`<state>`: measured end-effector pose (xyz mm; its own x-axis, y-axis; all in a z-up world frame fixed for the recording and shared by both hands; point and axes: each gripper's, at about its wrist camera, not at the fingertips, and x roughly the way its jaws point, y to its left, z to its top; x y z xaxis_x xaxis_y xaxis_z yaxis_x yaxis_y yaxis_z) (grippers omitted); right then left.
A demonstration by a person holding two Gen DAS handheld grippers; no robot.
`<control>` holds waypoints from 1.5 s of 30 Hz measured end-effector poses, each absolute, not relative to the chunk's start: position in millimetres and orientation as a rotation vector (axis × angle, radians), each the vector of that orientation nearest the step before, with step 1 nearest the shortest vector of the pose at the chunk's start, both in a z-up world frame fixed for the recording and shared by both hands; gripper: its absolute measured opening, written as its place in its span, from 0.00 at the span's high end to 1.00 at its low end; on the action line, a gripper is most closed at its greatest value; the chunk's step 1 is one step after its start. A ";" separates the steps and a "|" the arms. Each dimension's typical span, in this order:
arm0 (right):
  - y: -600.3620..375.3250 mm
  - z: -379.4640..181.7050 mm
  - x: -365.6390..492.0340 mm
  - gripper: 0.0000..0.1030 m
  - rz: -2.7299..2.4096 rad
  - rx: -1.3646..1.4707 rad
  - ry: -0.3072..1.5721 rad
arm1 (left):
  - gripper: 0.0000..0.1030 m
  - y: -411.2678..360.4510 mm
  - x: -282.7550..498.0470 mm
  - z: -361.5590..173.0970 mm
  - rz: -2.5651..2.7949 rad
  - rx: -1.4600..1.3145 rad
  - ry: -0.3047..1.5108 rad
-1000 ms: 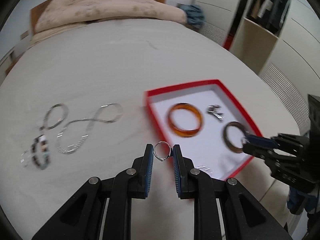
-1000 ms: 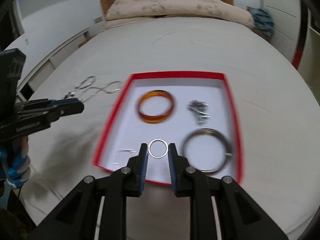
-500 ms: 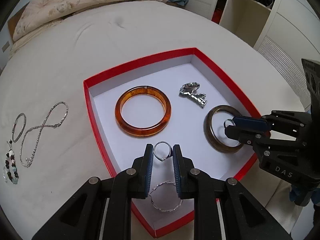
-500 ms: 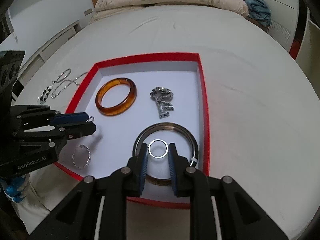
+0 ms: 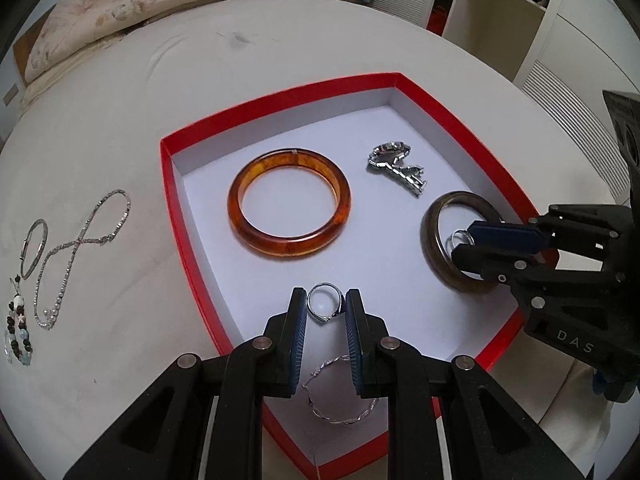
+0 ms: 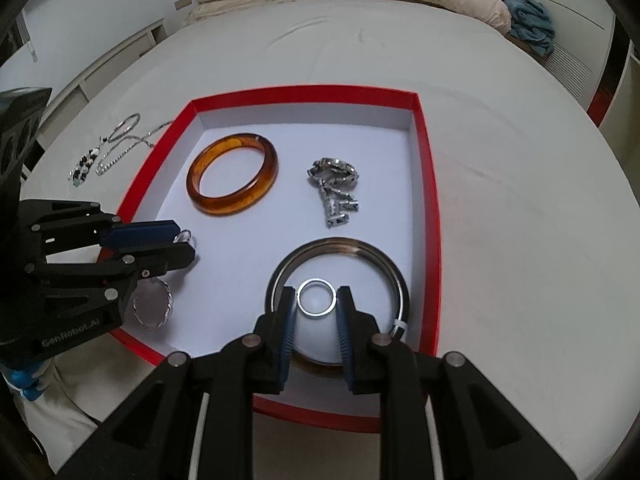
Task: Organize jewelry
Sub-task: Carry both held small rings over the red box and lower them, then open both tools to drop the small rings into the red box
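Left claw (image 5: 326,306) clamped on a silver ring (image 5: 325,307), hovering over the near part of the red tray (image 5: 168,184), above a twisted silver hoop (image 5: 340,394). Right claw (image 6: 317,300) pinching a plain silver band (image 6: 317,298) over the dark bangle (image 6: 394,276) in the same tray. Amber bangle (image 5: 289,214) and metal watch strap (image 5: 396,166) lie in tray; chain necklace (image 5: 80,246) and beaded piece (image 5: 18,334) on the bed left of it.

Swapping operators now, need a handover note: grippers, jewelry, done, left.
Left gripper: jaws shut on a silver ring, over the red box.
Right gripper: jaws shut on a plain silver band, over the dark bangle.
Done, in box: amber bangle, dark bangle, metal link bracelet, twisted hoop.
Left: release both rings; chain necklace, thin bangle and beaded piece lie on the bed.
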<state>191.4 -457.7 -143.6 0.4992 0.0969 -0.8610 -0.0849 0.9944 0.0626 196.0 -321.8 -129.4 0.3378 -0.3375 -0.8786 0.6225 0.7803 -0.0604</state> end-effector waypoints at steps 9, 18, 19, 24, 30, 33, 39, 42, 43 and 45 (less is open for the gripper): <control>-453.6 -146.0 192.8 0.81 0.111 -0.011 1.058 | 0.82 -319.6 196.2 -129.1 -0.641 0.303 1.048; -452.1 -145.3 194.5 0.81 0.110 -0.019 1.064 | 0.82 -318.6 195.3 -128.6 -0.637 0.309 1.046; -452.5 -145.3 194.4 0.81 0.111 -0.018 1.064 | 0.82 -318.8 195.2 -128.7 -0.636 0.309 1.046; -451.7 -144.3 193.2 0.81 0.111 -0.015 1.057 | 0.81 -320.2 195.2 -129.2 -0.632 0.311 1.046; -451.6 -143.4 191.9 0.81 0.109 -0.014 1.058 | 0.80 -322.1 194.5 -130.0 -0.624 0.322 1.042; -452.3 -142.9 191.7 0.81 0.108 -0.013 1.058 | 0.80 -322.8 194.3 -129.3 -0.628 0.320 1.041; -458.3 -131.5 183.4 0.81 0.083 0.007 1.028 | 0.77 -323.4 192.2 -125.6 -0.639 0.321 1.043; -461.3 -123.2 178.1 0.81 0.072 0.009 1.015 | 0.76 -322.2 190.2 -123.3 -0.635 0.326 1.039; -462.1 -120.4 176.1 0.81 0.067 0.010 1.010 | 0.76 -321.6 189.4 -121.6 -0.635 0.326 1.037; -463.2 -114.3 171.4 0.81 0.057 0.014 0.999 | 0.76 -321.4 187.7 -116.1 -0.637 0.326 1.028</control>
<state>171.4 -463.2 -114.3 0.5395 0.0544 -0.8402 -0.0416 0.9984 0.0380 187.7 -321.4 -116.1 0.3597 -0.3362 -0.8704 0.6295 0.7760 -0.0396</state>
